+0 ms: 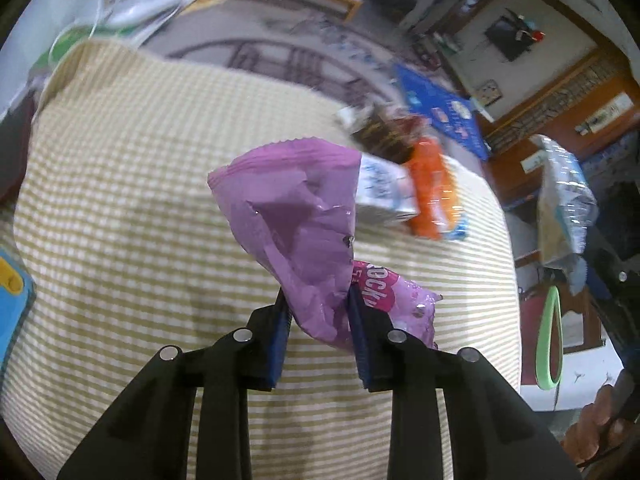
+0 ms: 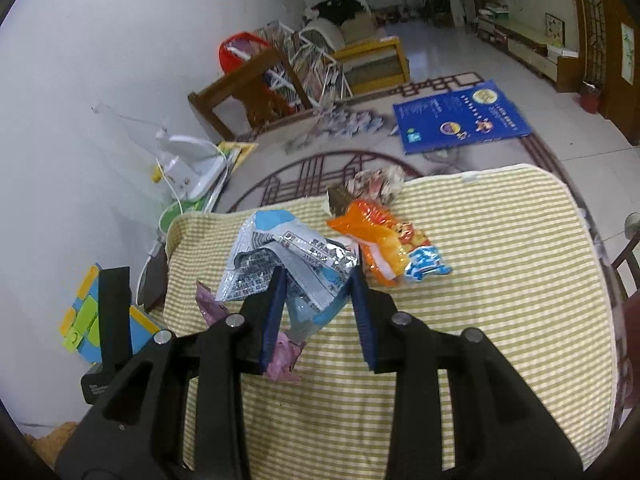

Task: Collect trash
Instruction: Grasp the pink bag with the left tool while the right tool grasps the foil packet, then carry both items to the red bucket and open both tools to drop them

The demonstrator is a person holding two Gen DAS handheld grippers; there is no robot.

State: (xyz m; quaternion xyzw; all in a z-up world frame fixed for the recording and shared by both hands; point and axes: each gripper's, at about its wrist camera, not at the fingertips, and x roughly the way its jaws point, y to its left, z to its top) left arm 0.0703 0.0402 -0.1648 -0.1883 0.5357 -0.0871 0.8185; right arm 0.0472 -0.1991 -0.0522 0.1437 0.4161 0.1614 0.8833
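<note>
Both tongs lifted off the bench, each pinching a wrapper.

On the left, the left tongs are clamped on a purple wrapper held above the striped bench. To their right, the right tongs grip a crumpled silver-and-blue packet. An orange wrapper and a brown one lie near the bench's far edge. This looks like mid-collection; next comes carrying both pieces to a bin, which is not in view.

The purple wrapper carries white letters on a pink patch, seemingly "OCK" (the rest folded away). Print on the silver-blue wrapper and blue poster is too small to read.
</note>
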